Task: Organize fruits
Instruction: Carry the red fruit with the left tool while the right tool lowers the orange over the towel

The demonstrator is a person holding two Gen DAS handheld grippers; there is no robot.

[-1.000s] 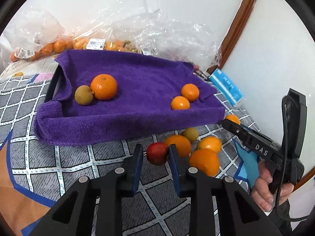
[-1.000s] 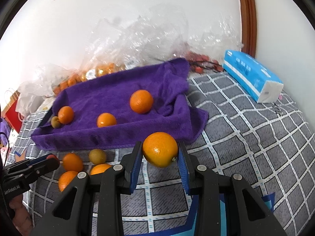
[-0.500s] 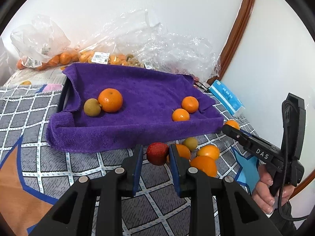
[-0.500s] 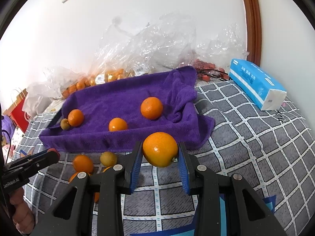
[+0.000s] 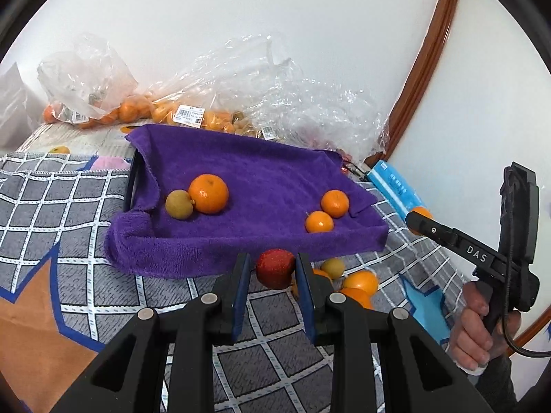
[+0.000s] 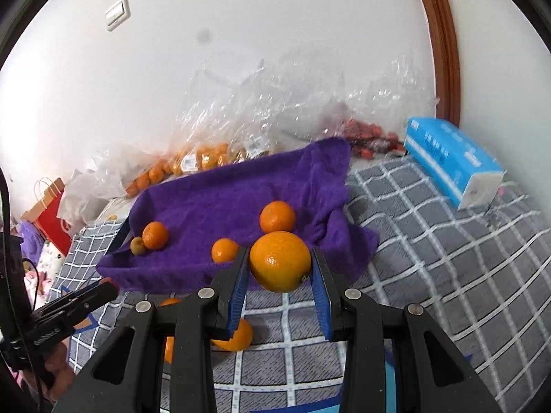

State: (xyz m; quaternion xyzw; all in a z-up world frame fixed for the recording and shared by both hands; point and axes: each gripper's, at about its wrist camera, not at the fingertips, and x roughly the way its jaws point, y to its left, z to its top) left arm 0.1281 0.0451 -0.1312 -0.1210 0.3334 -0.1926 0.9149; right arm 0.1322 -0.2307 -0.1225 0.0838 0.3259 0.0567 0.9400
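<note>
Fruit: L gripper clamps red fruit, frame centre; R gripper clamps orange, centre. Step: carry, I judge. Next: clear towel edge, set down w/o rolling.

Two handheld black plastic grippers, the left gripper and the right gripper, each have blue ribbed finger pads and silver round screws. White "DAS" lettering and a black cable mark the right one.
</note>
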